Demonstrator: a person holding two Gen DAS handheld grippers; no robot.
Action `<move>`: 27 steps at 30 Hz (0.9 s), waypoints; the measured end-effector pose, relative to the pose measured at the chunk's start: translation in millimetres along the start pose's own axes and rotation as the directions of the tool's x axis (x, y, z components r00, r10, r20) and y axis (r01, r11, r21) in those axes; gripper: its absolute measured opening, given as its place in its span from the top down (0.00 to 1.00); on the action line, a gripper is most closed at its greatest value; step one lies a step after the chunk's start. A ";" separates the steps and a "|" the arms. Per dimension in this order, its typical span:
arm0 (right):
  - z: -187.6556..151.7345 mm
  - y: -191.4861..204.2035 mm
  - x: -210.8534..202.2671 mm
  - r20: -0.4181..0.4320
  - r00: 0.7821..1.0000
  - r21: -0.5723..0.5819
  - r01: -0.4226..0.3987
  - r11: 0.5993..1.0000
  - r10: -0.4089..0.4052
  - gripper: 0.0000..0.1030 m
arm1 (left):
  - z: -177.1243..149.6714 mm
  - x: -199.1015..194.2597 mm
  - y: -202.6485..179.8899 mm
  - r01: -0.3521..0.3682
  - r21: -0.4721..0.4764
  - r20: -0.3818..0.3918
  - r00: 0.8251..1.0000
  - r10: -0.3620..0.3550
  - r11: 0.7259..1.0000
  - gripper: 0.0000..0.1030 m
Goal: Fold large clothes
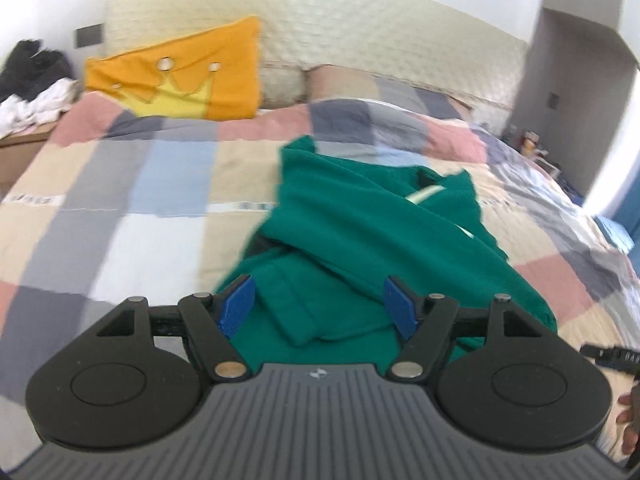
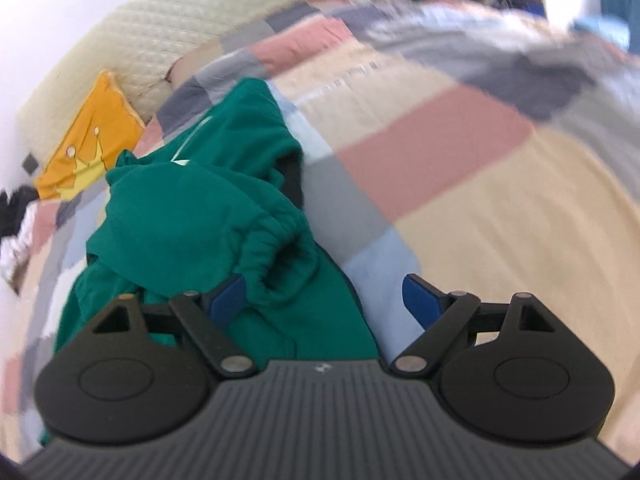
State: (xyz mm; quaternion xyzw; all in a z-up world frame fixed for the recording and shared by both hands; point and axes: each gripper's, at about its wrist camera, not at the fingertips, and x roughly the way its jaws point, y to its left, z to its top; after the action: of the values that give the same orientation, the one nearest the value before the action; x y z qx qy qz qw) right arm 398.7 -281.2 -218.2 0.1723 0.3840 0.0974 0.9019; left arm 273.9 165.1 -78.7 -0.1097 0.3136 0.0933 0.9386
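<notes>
Folding looks partly done, as far as these 2 views allow a judgement: the green garment (image 1: pixel 360 240) lies bunched on the patchwork quilt (image 1: pixel 120 200), straight ahead of and just below both sets of tongs, with 1 layer thrown across another and a ribbed cuff (image 2: pixel 272 248) curling up in front of the right tongs. No flat, squared bundle shows yet, so smoothing and at least 1 more fold probably remain. The left gripper (image 1: pixel 320 306) has its jaws spread wide with green cloth lying under the gap, and its blue pads (image 1: pixel 236 306) press on nothing. The right gripper (image 2: pixel 326 298) is likewise spread, with the cuff near its left pad and bare quilt under the rest of the gap; nothing is pinched there either (though that left pad sits so near the cloth that a light touch cannot be ruled out). Hard to read: both views are smeared, the garment's kind and full outline are unclear, and its near edge is cut off by the gripper bodies. Beyond the garment, an orange crown cushion (image 1: pixel 180 76) leans on the pale headboard (image 1: pixel 360 20).
</notes>
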 end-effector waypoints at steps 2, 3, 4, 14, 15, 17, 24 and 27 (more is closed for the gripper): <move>-2.2 -11.0 4.9 -0.029 0.999 0.054 0.022 0.998 -0.021 0.16 | 9.4 -14.6 18.5 -0.024 -0.034 -0.010 1.000 0.023 0.999 0.27; -4.0 -14.2 7.5 -0.040 0.998 0.073 0.040 0.997 -0.037 0.16 | 14.4 -20.0 26.1 -0.036 -0.046 -0.018 0.999 0.036 0.998 0.27; -5.5 -18.9 9.9 -0.054 0.997 0.096 0.058 0.994 -0.052 0.16 | 17.9 -27.6 33.5 -0.050 -0.055 -0.024 0.999 0.049 0.997 0.27; -16.3 -41.1 25.7 -0.146 0.989 0.250 0.070 0.966 -0.034 0.16 | 27.6 -86.4 117.0 -0.102 -0.232 -0.049 0.994 0.093 0.967 0.26; -17.3 -40.4 26.6 -0.154 0.988 0.244 0.071 0.967 -0.033 0.16 | 25.7 -89.5 122.2 -0.109 -0.232 -0.050 0.994 0.100 0.966 0.26; -17.6 -40.3 27.0 -0.164 0.986 0.236 0.069 0.969 -0.030 0.16 | 23.0 -94.7 130.2 -0.148 -0.216 -0.052 0.989 0.140 0.965 0.26; -20.2 -47.0 30.1 -0.204 0.979 0.275 0.048 0.960 0.010 0.16 | -15.2 -87.9 161.9 -0.119 -0.285 -0.069 0.992 0.103 0.951 0.25; -19.6 -48.7 31.1 -0.234 0.972 0.283 0.043 0.958 0.026 0.16 | -45.3 -65.0 169.0 -0.076 -0.341 -0.105 0.994 0.042 0.937 0.25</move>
State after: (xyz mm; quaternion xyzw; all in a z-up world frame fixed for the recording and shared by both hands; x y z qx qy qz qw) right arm 407.9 -311.8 -270.0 0.2864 0.4990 0.0566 0.8160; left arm 155.9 308.1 -99.4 -0.2672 0.3405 0.1695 0.8854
